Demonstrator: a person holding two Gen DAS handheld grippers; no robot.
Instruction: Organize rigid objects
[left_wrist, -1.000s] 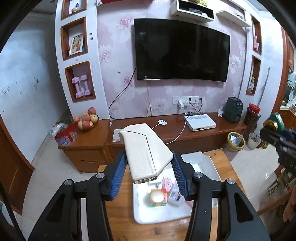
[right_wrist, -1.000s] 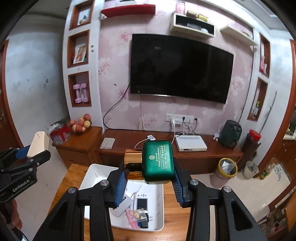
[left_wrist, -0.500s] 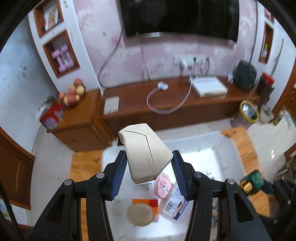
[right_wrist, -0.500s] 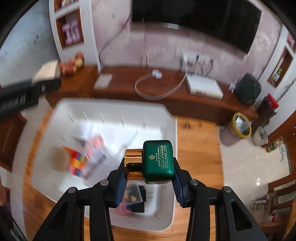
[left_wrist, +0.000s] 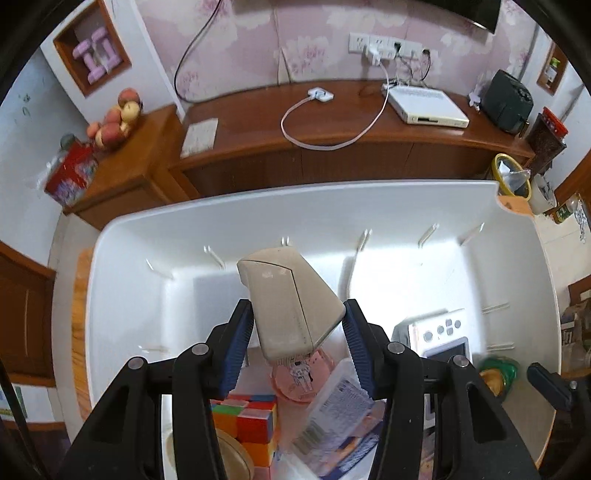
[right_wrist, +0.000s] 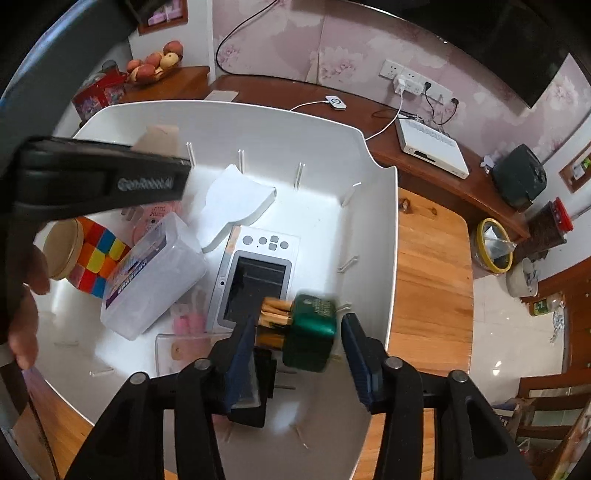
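Both grippers have dropped over the white bin (left_wrist: 155, 280); the right gripper (right_wrist: 297, 341) is opening, the green box (right_wrist: 310, 338) falling loose between its jaws; the left gripper (left_wrist: 297, 341) still clamps the beige case (left_wrist: 288, 302), next to go.

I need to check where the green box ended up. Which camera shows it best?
The right wrist view: the green box, motion-blurred, lies between the right gripper's opening jaws, inside the white bin. The left wrist view catches only a blurred green-gold patch at its right edge.
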